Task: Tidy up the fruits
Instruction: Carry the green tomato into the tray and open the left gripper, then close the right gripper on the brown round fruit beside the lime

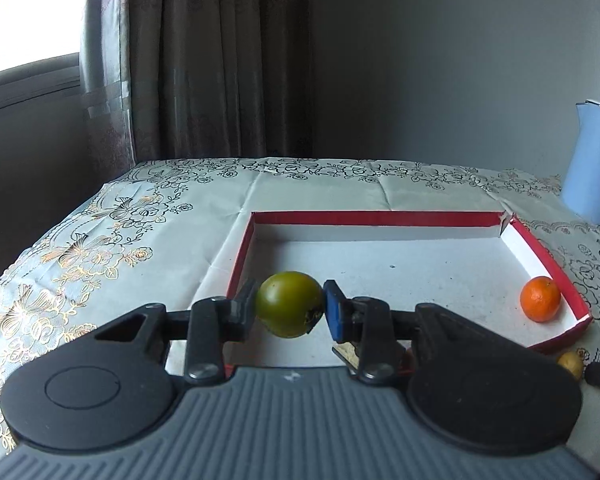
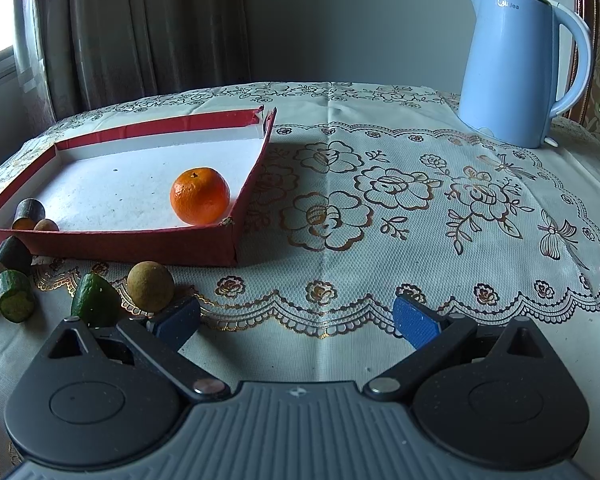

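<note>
Nearest to me, the left gripper [image 1: 290, 307] had its jaws clamped on a green fruit [image 1: 289, 304], one pad pressed to each side. The fruit hung clear of the surface, over the near left part of the red-rimmed tray [image 1: 374, 218]. It was almost round, so I could make out no real long axis; a small dark, rough spot on its skin faced the blue pad [image 1: 334, 312] at the lower right.

The right gripper [image 2: 296, 322] hovered above the flowered tablecloth [image 2: 380, 240] with its jaws spread wide and nothing between them. Just beyond its left finger [image 2: 176, 320], outside the tray's front wall, lay a brownish round fruit [image 2: 151, 286], a green wedge [image 2: 95, 298] beside it, and further left a short cut green piece [image 2: 15, 295] with its cut face turned toward me.

Inside the tray, an orange mandarin [image 2: 199, 196] sat alone in the near right corner, close to both walls, its stem end turned up. The rest of the white floor that I could see was bare.

Farthest back, on the right, stood a pale blue kettle [image 2: 512, 76], upright, its handle to the right, with curtains [image 2: 140, 28] behind the table.
</note>
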Action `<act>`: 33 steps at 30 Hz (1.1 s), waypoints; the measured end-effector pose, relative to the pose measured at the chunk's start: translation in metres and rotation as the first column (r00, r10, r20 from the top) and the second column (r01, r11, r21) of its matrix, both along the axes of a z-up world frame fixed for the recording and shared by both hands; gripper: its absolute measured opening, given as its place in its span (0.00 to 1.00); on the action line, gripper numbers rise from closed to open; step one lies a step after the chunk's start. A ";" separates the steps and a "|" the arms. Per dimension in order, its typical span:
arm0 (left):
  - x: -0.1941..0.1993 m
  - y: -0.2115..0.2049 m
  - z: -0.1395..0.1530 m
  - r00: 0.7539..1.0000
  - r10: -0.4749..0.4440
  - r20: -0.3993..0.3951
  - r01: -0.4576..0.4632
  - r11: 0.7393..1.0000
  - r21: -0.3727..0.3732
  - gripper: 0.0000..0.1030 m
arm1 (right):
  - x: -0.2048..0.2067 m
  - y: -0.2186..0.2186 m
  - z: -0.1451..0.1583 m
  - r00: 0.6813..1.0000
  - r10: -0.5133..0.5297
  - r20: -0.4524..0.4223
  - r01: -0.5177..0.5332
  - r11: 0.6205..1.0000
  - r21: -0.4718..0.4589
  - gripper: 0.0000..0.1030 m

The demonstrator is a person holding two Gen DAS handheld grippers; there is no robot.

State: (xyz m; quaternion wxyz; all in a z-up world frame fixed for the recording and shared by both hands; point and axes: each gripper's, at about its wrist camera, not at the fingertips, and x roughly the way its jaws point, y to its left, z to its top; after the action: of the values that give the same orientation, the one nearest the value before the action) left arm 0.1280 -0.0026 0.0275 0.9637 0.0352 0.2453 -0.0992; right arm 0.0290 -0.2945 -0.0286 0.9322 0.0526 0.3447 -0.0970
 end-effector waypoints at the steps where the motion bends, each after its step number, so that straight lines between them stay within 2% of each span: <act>1: 0.004 -0.002 -0.003 1.000 0.010 -0.006 -0.010 1.000 0.006 0.31 | 0.000 0.000 0.000 1.000 0.000 0.001 0.000 1.000 0.001 1.00; 2: 0.006 -0.003 -0.006 1.000 0.018 -0.012 -0.018 1.000 0.008 0.31 | 0.000 0.000 0.000 1.000 -0.001 0.002 0.001 1.000 0.002 1.00; 3: 0.008 -0.003 -0.008 1.000 0.020 -0.023 -0.020 1.000 0.006 0.38 | 0.000 0.000 0.000 1.000 -0.001 0.003 0.001 1.000 0.003 1.00; 4: 0.007 -0.003 -0.009 0.999 0.023 -0.024 -0.023 1.000 0.002 0.57 | 0.000 -0.001 0.000 1.000 -0.001 0.005 0.001 1.000 0.005 1.00; 5: 0.005 -0.003 -0.010 1.000 0.027 -0.013 -0.027 1.000 0.003 0.67 | 0.000 -0.001 0.000 1.000 -0.002 0.007 0.002 1.000 0.007 1.00; 6: -0.003 -0.001 -0.008 0.999 0.031 0.009 -0.031 0.999 0.011 0.83 | 0.000 -0.001 0.000 1.000 -0.002 0.007 0.002 1.000 0.008 1.00; 7: -0.009 -0.001 -0.007 0.999 0.033 0.026 -0.033 0.999 0.019 0.90 | 0.000 -0.001 0.000 1.000 -0.002 0.008 0.002 1.000 0.008 1.00; 9: -0.025 0.002 -0.002 0.999 0.026 0.048 -0.027 0.999 0.021 0.90 | 0.000 -0.001 0.000 1.000 -0.002 0.008 0.002 1.000 0.008 1.00; 12: -0.053 0.013 0.000 0.999 0.005 0.050 -0.004 1.000 -0.026 0.94 | 0.000 -0.001 0.000 1.000 -0.002 0.007 0.002 1.000 0.009 1.00; 18: -0.112 0.034 -0.008 0.999 -0.029 0.037 0.032 0.997 -0.072 1.00 | -0.002 -0.003 0.001 1.000 -0.004 0.023 0.003 1.000 0.027 1.00; 20: -0.123 0.039 -0.013 0.999 -0.030 0.013 0.031 0.996 -0.084 1.00 | -0.007 -0.006 0.004 0.998 0.011 0.061 -0.014 0.998 0.054 1.00; 22: -0.129 0.041 -0.018 0.999 -0.037 0.006 0.037 0.996 -0.077 1.00 | -0.016 -0.005 0.008 0.989 0.050 0.136 -0.059 0.996 0.064 1.00; 24: -0.133 0.041 -0.023 1.000 -0.028 0.010 0.029 0.998 -0.051 1.00 | -0.023 0.002 0.012 0.979 0.092 0.181 -0.098 0.995 0.025 1.00; 28: -0.134 0.041 -0.034 0.999 -0.033 -0.011 0.032 0.999 -0.038 1.00 | -0.026 0.024 0.015 0.971 0.159 0.179 -0.143 0.985 -0.096 0.99; 29: -0.135 0.041 -0.034 0.999 -0.035 -0.007 0.035 0.999 -0.040 1.00 | -0.026 0.029 0.015 0.968 0.172 0.181 -0.150 0.980 -0.129 0.97; 32: -0.138 0.039 -0.034 0.999 -0.036 0.004 0.036 0.999 -0.036 1.00 | -0.022 0.042 0.013 0.968 0.206 0.144 -0.177 0.966 -0.190 0.82; 33: -0.138 0.038 -0.035 0.999 -0.044 0.000 0.044 0.999 -0.029 1.00 | -0.019 0.044 0.011 0.968 0.216 0.127 -0.188 0.962 -0.198 0.72</act>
State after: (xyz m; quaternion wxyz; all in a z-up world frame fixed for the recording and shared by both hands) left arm -0.0097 0.0357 -0.0077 0.9616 0.0264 0.2434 -0.1241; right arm 0.0096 -0.2506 -0.0173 0.9610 -0.0627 0.2678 -0.0285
